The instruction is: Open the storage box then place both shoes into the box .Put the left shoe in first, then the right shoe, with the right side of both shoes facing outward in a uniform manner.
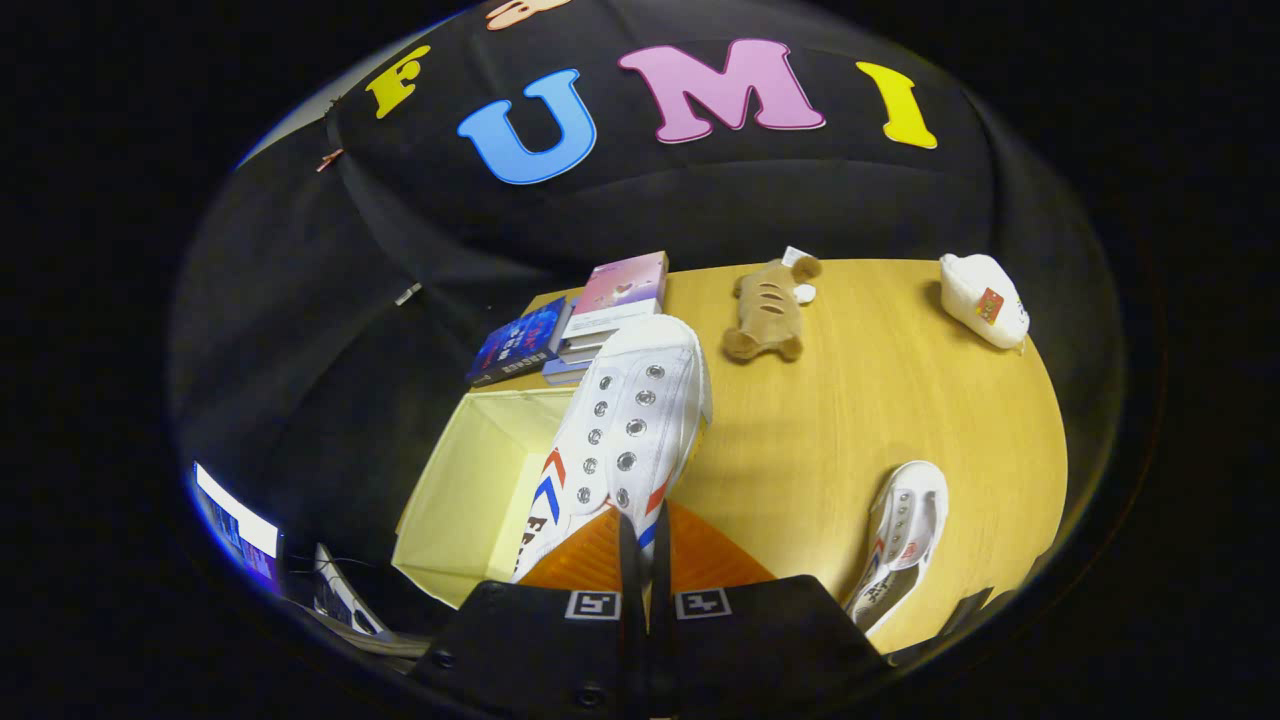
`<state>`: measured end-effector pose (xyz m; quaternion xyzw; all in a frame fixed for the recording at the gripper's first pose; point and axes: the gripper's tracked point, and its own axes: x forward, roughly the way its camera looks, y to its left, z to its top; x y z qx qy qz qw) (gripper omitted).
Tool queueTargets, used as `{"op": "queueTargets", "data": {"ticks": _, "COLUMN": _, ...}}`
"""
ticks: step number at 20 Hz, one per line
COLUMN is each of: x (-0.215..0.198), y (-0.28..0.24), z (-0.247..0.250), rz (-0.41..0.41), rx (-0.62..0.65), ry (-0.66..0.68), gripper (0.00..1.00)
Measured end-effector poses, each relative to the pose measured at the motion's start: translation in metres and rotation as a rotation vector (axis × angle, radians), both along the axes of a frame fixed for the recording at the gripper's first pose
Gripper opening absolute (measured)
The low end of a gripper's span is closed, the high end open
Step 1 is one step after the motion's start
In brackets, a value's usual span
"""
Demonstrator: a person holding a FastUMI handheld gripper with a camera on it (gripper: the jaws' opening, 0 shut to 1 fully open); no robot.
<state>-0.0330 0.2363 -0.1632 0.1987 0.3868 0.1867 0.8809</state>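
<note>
Tool (645, 590) pinches a white shoe (625, 430), fingers pressed on its heel. Open box (470, 490) just left of it. Second shoe (900, 540) on surface (880, 400), right.

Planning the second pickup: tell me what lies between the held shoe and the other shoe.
In the gripper view, only bare wooden table separates the shoe pinched in the claw from the other shoe.

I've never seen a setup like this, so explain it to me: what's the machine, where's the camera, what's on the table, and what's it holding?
It is a hand-held two-finger gripper; a person carries it, and a fisheye camera riding on it looks forward along its fingers. The fingers are shut on a white shoe, lifted beside an open pale yellow storage box. On the wooden table lie a second white shoe, a stack of books, a brown plush toy and a white plush toy.
</note>
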Motion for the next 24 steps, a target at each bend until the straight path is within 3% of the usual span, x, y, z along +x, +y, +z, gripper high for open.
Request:
{"op": "queueTargets", "data": {"ticks": 10, "x": -0.004, "y": 0.128, "z": -0.019, "rz": 0.130, "rx": 0.063, "ry": 0.106, "gripper": 0.05}}
{"op": "queueTargets", "data": {"ticks": 22, "x": -0.011, "y": 0.186, "z": -0.055, "rz": 0.194, "rx": 0.056, "ry": 0.189, "gripper": 0.05}}
{"op": "queueTargets", "data": {"ticks": 24, "x": -0.015, "y": 0.202, "z": -0.034, "rz": 0.203, "rx": 0.175, "ry": 0.194, "gripper": 0.39}}
